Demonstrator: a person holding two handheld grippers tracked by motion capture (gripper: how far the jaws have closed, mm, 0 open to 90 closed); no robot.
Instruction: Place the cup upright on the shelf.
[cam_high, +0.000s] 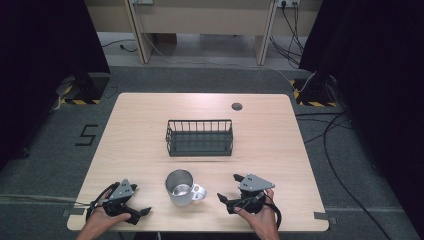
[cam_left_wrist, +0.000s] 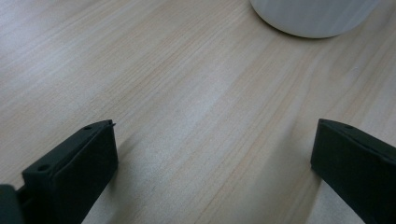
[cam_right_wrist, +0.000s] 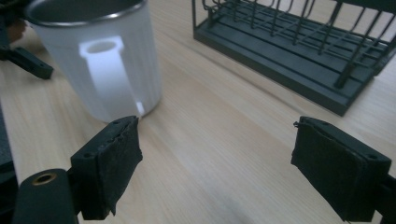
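Observation:
A white ribbed mug (cam_high: 180, 187) with a metal inside stands upright near the table's front edge, its handle turned to the right. My left gripper (cam_high: 141, 199) rests to the mug's left, open, with bare wood between its jaws (cam_left_wrist: 215, 135); the mug's base (cam_left_wrist: 313, 18) is ahead of it. To the mug's right, my right gripper (cam_high: 227, 186) is open and holds nothing. In the right gripper view (cam_right_wrist: 215, 135) the mug's handle (cam_right_wrist: 109, 74) faces the camera, just beyond the left jaw.
A dark wire basket (cam_high: 200, 137) stands empty in the middle of the wooden table (cam_high: 280, 150), behind the mug, and also appears as the basket (cam_right_wrist: 299, 46) ahead of my right gripper. A round cable hole (cam_high: 237, 106) lies near the far edge.

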